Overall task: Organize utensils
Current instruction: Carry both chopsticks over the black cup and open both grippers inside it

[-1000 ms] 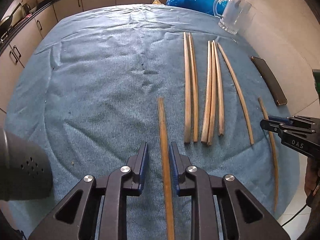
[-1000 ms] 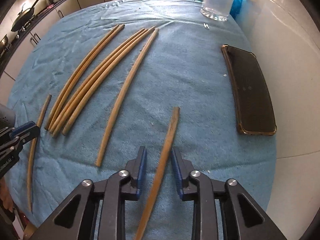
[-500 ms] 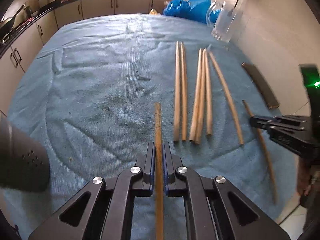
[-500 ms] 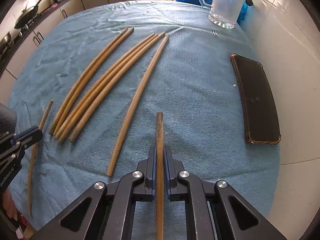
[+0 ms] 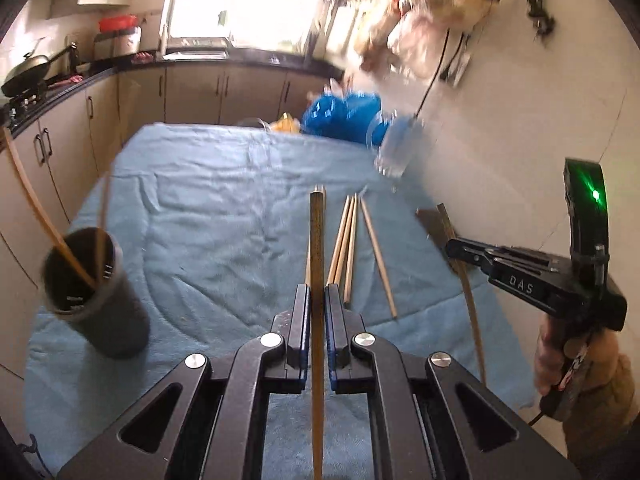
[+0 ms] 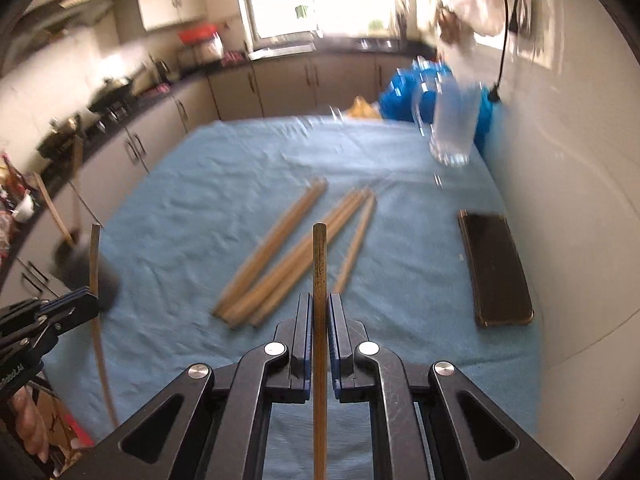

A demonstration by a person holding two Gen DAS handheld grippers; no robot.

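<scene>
A chopstick (image 5: 317,264) sat pinched between the pressed-together fingers of the left gripper (image 5: 318,308), raised clear of the blue cloth (image 5: 208,216) and pointing away along the fingers. The right gripper (image 6: 319,316) clamped a second chopstick (image 6: 319,272) in the same way, also lifted above the cloth. Left of the left gripper stood the dark holder cup (image 5: 94,296), with two chopsticks leaning inside it. Five loose chopsticks (image 6: 280,264) lay on the cloth ahead, with a dark flat case (image 6: 496,272) to their right and a glass mug (image 6: 454,128) at the far end near a blue bag (image 6: 400,96). The step looked like carrying both sticks to the cup. To do it well, each stick would need tipping upright, with its lower end over the cup's mouth before the grip loosened; otherwise the stick could catch the rim and topple the cup.
</scene>
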